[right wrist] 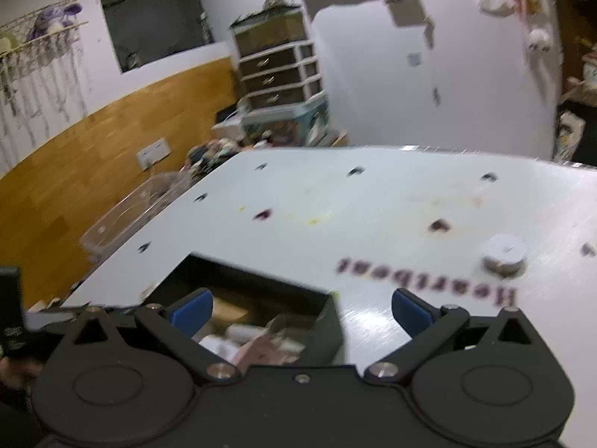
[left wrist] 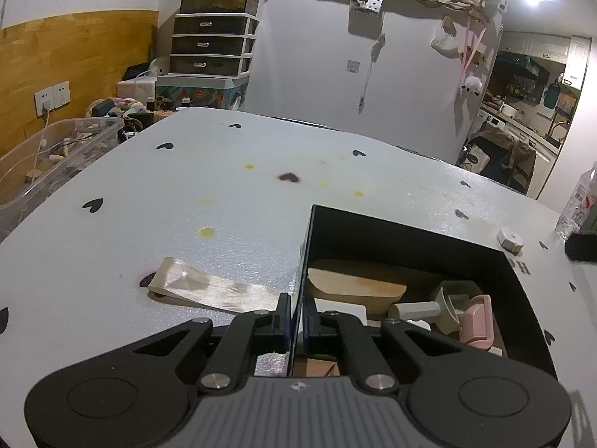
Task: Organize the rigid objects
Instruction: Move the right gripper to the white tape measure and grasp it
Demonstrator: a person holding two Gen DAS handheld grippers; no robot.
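Left gripper [left wrist: 296, 321] pinches the black box [left wrist: 522, 291] wall. Right gripper [right wrist: 302, 308] spread wide, empty, above box; contents blurred. Wooden paddle [left wrist: 209, 287] lies left.

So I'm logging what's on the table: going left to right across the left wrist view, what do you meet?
Clear plastic bin → flat wooden piece → black box → small white round thing → water bottle.

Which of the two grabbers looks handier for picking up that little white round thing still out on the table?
Probably the right gripper: its jaws are wide open and empty, with the white round thing just ahead. The left gripper is clamped on the black box's wall.
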